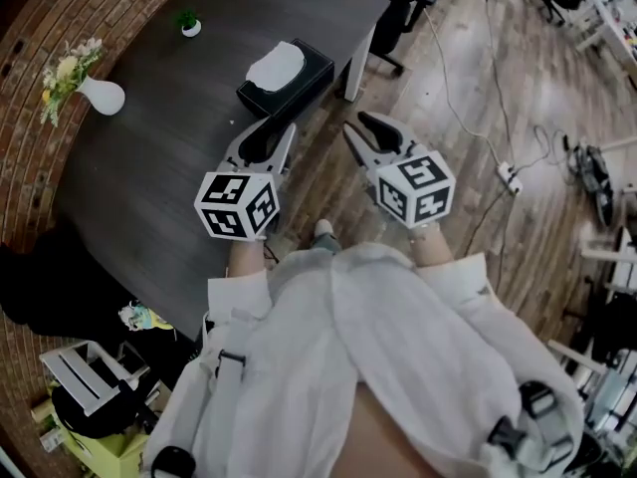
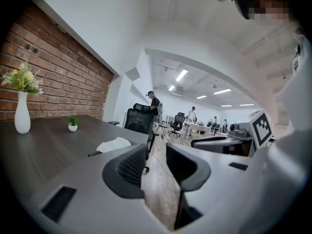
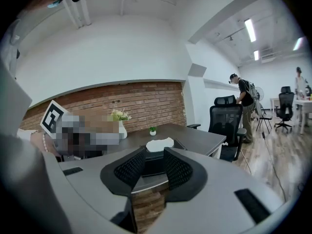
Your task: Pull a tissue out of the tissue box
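A black tissue box (image 1: 289, 86) stands near the right edge of the dark table (image 1: 149, 177), with a white tissue (image 1: 276, 65) sticking out of its top. My left gripper (image 1: 275, 127) hovers just short of the box, jaws open and empty. My right gripper (image 1: 355, 127) is over the wood floor to the box's right, also open and empty. In the left gripper view the tissue (image 2: 113, 144) lies ahead and left of the open jaws (image 2: 157, 156). Through the right gripper (image 3: 154, 163) I see the tissue (image 3: 160, 144) and the box (image 3: 175, 142) straight ahead.
A white vase of flowers (image 1: 100, 96) and a small potted plant (image 1: 189, 26) stand farther back on the table. A black office chair (image 2: 139, 121) is beyond the table's far end. Cables and a power strip (image 1: 510, 175) lie on the floor to the right. People stand in the distance.
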The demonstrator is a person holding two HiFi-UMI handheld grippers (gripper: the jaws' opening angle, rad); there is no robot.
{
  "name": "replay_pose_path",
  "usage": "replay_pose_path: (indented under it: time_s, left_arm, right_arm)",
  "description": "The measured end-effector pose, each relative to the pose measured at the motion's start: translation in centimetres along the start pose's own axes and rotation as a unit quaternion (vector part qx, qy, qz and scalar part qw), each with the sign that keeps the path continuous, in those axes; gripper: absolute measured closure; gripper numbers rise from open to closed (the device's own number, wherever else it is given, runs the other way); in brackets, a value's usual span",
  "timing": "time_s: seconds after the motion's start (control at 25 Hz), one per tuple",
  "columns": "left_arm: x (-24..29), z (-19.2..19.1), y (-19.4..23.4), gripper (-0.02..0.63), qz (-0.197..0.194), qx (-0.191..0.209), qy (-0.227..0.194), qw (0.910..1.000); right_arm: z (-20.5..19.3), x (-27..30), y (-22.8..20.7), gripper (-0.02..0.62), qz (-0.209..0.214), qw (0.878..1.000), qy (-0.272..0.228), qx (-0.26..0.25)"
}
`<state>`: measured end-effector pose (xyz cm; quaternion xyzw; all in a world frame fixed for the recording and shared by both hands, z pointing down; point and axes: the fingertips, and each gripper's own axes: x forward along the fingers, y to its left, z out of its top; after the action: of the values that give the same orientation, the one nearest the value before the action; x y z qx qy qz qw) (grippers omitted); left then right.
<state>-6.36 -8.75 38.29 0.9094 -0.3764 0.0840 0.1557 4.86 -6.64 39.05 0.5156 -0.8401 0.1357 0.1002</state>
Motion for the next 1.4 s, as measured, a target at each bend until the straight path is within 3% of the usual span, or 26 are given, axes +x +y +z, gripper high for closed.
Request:
replay_pose_path:
  time_s: [0.16, 0.4, 0.68, 1.08, 1.4]
  left_arm:
    - [1.6, 1.3, 2.5, 0.492, -0.017, 0.006, 0.0, 0.9998]
    - [3.2, 0.3, 2.9, 0.492, -0.04, -0.014, 0.014, 0.999]
    - [3.6, -1.2, 4.8, 0.492, -0.039, -0.028, 0.03, 0.9984]
    - [5.7, 0.6, 7.9, 0.492, 0.008, -0.038, 0.016, 0.9991]
    - [8.1, 2.6, 11.8, 0.492, 0.065, -0.042, 0.01, 0.9969]
  right_arm:
    - [1.1, 2.7, -0.4, 0.497, -0.018, 1.0, -0.003, 0.001]
    - [-0.6, 3.2, -1.7, 0.497, -0.036, 0.999, 0.022, 0.025]
    - [-1.1, 4.8, -2.8, 0.497, -0.049, 0.998, 0.035, 0.033]
    - [1.0, 9.4, -5.2, 0.497, -0.015, 0.999, 0.046, -0.003]
    - [3.3, 15.4, -7.0, 0.497, 0.049, 0.997, 0.049, -0.022]
